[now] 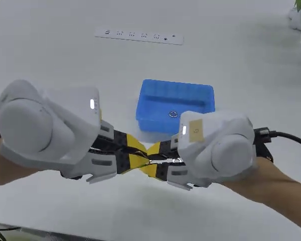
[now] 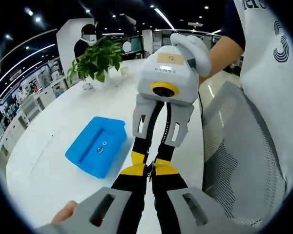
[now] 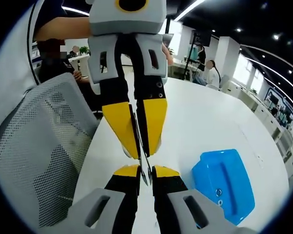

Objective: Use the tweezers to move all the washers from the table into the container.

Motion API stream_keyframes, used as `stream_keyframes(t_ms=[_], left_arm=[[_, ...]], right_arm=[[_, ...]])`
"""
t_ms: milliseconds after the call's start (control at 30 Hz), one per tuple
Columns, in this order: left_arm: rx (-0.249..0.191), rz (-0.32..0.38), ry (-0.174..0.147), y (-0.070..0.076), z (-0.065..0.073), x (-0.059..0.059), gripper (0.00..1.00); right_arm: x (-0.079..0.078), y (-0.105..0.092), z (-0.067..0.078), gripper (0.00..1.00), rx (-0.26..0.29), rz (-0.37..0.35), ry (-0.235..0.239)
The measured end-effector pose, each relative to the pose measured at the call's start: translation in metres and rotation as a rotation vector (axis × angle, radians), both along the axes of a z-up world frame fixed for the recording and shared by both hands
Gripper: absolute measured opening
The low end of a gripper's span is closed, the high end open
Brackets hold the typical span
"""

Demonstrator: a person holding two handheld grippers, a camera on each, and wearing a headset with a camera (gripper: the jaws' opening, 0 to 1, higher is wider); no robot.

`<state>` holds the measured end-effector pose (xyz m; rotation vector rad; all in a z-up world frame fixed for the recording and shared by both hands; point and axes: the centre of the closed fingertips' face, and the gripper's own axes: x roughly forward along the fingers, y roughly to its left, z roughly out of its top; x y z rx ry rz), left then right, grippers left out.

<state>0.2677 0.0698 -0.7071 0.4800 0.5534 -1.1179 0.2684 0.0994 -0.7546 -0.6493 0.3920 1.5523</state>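
Note:
My two grippers meet tip to tip above the white table (image 1: 231,60), just in front of the blue container (image 1: 175,105). Thin metal tweezers (image 3: 138,141) lie between the yellow pads of the left gripper (image 1: 140,159), and their end reaches in between the tips of the right gripper (image 1: 158,160). Both pairs of jaws are pressed onto the tweezers (image 2: 149,170). A couple of small washers (image 1: 173,114) lie inside the container (image 2: 97,145). In the right gripper view the container (image 3: 224,183) sits low on the right, washers (image 3: 218,192) showing in it.
A white power strip (image 1: 139,36) lies at the far side of the table. A potted plant (image 2: 95,61) stands at the table's far right corner. A grey mesh chair (image 3: 44,146) is beside the table, and other people stand in the background.

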Motion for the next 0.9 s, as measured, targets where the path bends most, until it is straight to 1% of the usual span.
stream_keyframes(t_ms=[33, 133, 167, 333, 500, 600, 667, 867, 900], left_arm=[[-0.005, 0.006, 0.011, 0.001, -0.002, 0.002, 0.07], [-0.001, 0.008, 0.011, 0.003, -0.004, 0.008, 0.07], [0.001, 0.009, 0.014, 0.003, -0.005, 0.010, 0.07], [0.007, 0.004, 0.030, 0.002, -0.011, 0.018, 0.08], [0.015, -0.010, 0.035, 0.000, -0.014, 0.023, 0.08], [0.018, -0.014, 0.037, 0.000, -0.015, 0.025, 0.08], [0.016, -0.014, 0.045, -0.001, -0.016, 0.025, 0.08], [0.024, -0.024, 0.036, -0.002, -0.018, 0.026, 0.08], [0.022, -0.024, 0.039, -0.002, -0.018, 0.026, 0.08]], right_arm=[[0.002, 0.001, -0.001, 0.11, -0.001, -0.003, 0.004], [0.009, 0.002, -0.004, 0.11, 0.002, -0.027, 0.020], [0.011, 0.002, -0.005, 0.11, 0.002, -0.040, 0.036], [0.018, 0.001, -0.011, 0.11, -0.007, -0.049, 0.044], [0.024, 0.000, -0.014, 0.11, -0.007, -0.064, 0.057], [0.025, 0.001, -0.016, 0.11, -0.005, -0.073, 0.069], [0.024, 0.001, -0.017, 0.11, -0.006, -0.074, 0.082], [0.025, 0.001, -0.020, 0.11, -0.004, -0.070, 0.083], [0.025, 0.001, -0.020, 0.11, -0.003, -0.071, 0.084]])
